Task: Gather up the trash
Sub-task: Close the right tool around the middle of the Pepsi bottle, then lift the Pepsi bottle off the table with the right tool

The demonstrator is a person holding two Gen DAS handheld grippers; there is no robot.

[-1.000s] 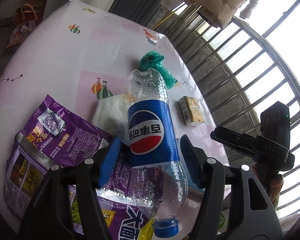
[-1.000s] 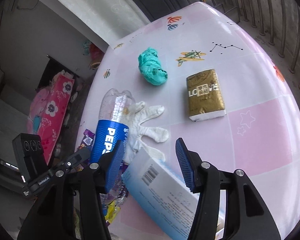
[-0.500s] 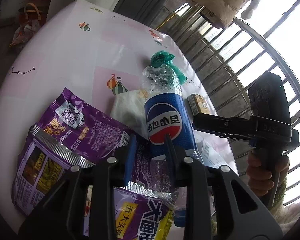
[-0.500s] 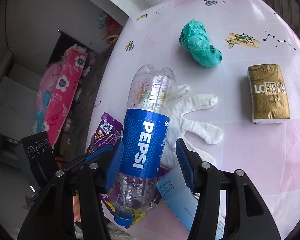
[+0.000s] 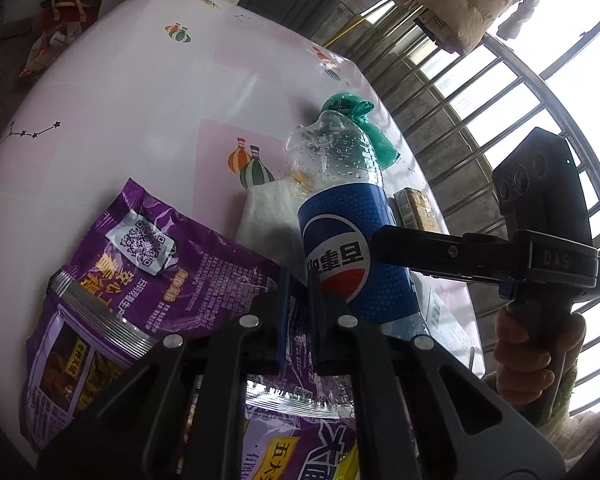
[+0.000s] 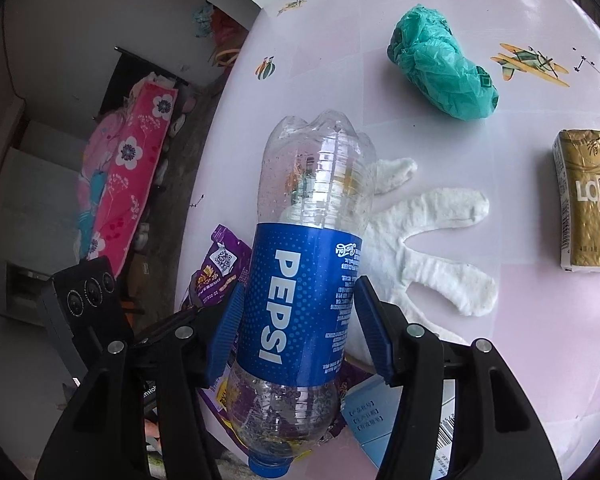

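An empty Pepsi bottle [image 6: 304, 288] with a blue label and blue cap lies base-away between the fingers of my right gripper [image 6: 298, 324], whose pads press its label on both sides. It also shows in the left wrist view [image 5: 350, 236]. My left gripper [image 5: 298, 312] has its jaws nearly together on the edge of a purple snack bag [image 5: 148, 276], just left of the bottle. The purple bag peeks out behind the bottle in the right wrist view [image 6: 216, 272].
On the pink and white table [image 6: 480, 12] lie a crumpled green plastic bag [image 6: 440, 64], a white glove [image 6: 432, 240], a gold tissue pack [image 6: 588, 200] and a blue and white box [image 6: 416, 428]. Window bars [image 5: 500, 92] stand past the table.
My left gripper has let go of the bottle and closed on the purple bag's edge. My right gripper has moved left from the box onto the bottle and closed on it.
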